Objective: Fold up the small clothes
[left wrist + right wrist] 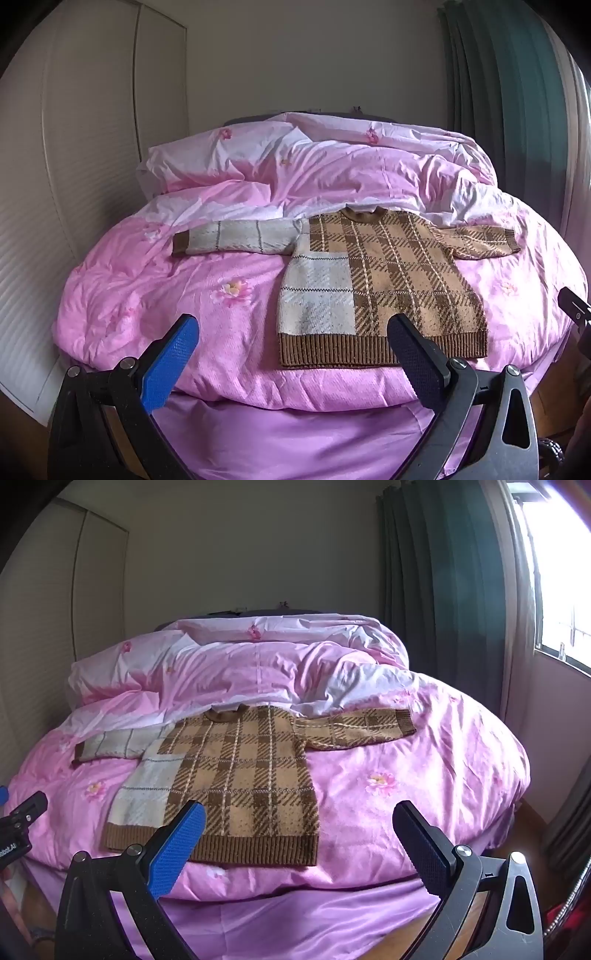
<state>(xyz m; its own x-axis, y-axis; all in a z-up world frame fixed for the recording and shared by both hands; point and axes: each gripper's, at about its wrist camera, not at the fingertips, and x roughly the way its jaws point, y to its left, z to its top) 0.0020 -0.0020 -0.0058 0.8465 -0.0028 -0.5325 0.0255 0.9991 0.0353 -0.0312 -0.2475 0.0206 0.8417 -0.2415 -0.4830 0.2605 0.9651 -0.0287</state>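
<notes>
1. I judge the fold as not yet begun: the sweater (pixel 376 280) lies fully spread, front up, on the pink duvet (pixel 147 295), both sleeves stretched out to the sides and the hem toward me near the foot edge of the bed.
2. Everything is still to do, as I read it: bringing in each sleeve, then doubling the body.
3. My left gripper (pixel 291 332) hangs short of the hem with its jaws spread wide and nothing between them; its dark finger overlaps the ribbed hem in the view, but I cannot tell whether it touches.
4. My right gripper (pixel 299 819) is equally wide and empty, hovering over the hem's right corner and the bare duvet beside it.
5. The sweater is a chunky knit: brown and tan plaid over most of the body and the right sleeve (pixel 354 725), a cream and grey check on the left sleeve (pixel 236 238) and the lower left panel.
6. A thick ribbed band (pixel 369 349) in brown runs along the hem; cuffs and the round collar (pixel 364 214) match it.
7. The duvet is thin, crinkled cotton with printed flowers, puffy and uneven, bunched into a ridge just behind the collar.
8. A smoother, satin-looking sheet (pixel 295 443) hangs below the duvet's edge.
</notes>
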